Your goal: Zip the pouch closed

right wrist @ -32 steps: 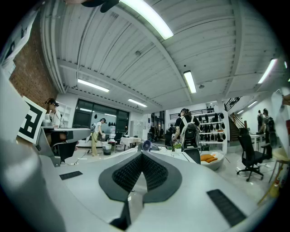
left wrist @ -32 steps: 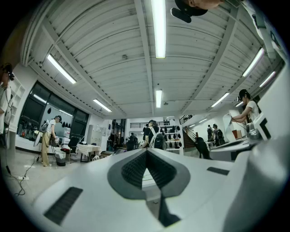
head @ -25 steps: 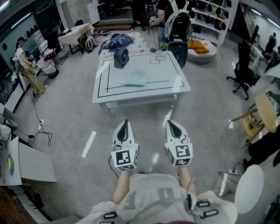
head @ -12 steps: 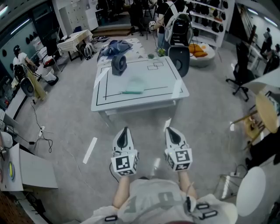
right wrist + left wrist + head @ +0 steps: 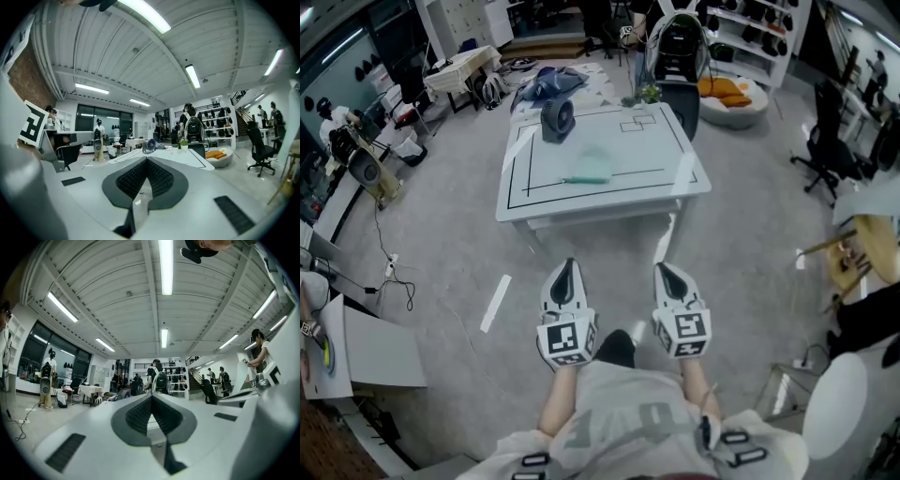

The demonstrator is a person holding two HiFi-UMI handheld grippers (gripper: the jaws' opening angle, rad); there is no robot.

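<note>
A pale teal pouch (image 5: pixel 588 167) lies on the white table (image 5: pixel 600 200) ahead, near the table's front half. My left gripper (image 5: pixel 564 267) and right gripper (image 5: pixel 664 269) are held side by side over the floor, well short of the table. Both are shut with nothing between the jaws. In the left gripper view the jaws (image 5: pixel 151 401) point level across the room. From the right gripper (image 5: pixel 146 164) the table (image 5: pixel 187 157) shows ahead, the pouch not distinguishable on it.
A small dark fan (image 5: pixel 557 120) stands at the table's back left. A black chair (image 5: pixel 681 103) sits behind the table, an office chair (image 5: pixel 823 150) at the right. A white tape strip (image 5: pixel 495 303) lies on the grey floor. People stand at the far left.
The view has shifted slightly; the table sits about as far ahead as before. Both grippers stay shut and side by side, hardly moved.
</note>
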